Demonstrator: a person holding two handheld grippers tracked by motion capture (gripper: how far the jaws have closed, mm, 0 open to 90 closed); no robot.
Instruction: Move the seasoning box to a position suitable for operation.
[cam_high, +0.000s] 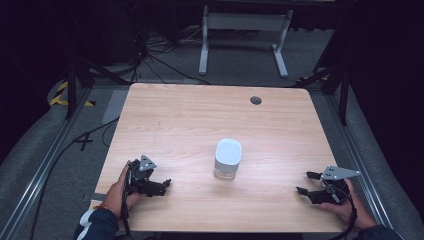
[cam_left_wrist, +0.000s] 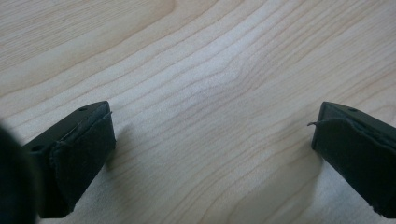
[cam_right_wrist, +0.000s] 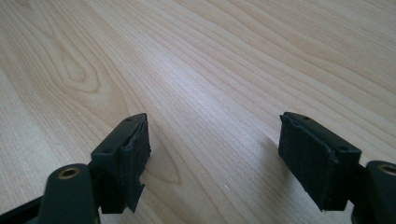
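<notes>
A clear jar with a white lid (cam_high: 228, 158) stands upright near the middle of the wooden table (cam_high: 190, 115). My left gripper (cam_high: 165, 184) rests low near the front left edge, held by a hand, pointing right toward the jar but well apart from it. In the left gripper view the left gripper (cam_left_wrist: 212, 135) is open with bare wood between its jaws. My right gripper (cam_high: 306, 182) sits near the front right edge, pointing left, also far from the jar. In the right gripper view the right gripper (cam_right_wrist: 212, 140) is open over bare wood.
A dark round cable hole (cam_high: 255, 100) lies in the table's far right part. Beyond the table stand a white frame (cam_high: 244, 30) and floor cables (cam_high: 150, 60). Black stand legs (cam_high: 75, 90) flank the table on both sides.
</notes>
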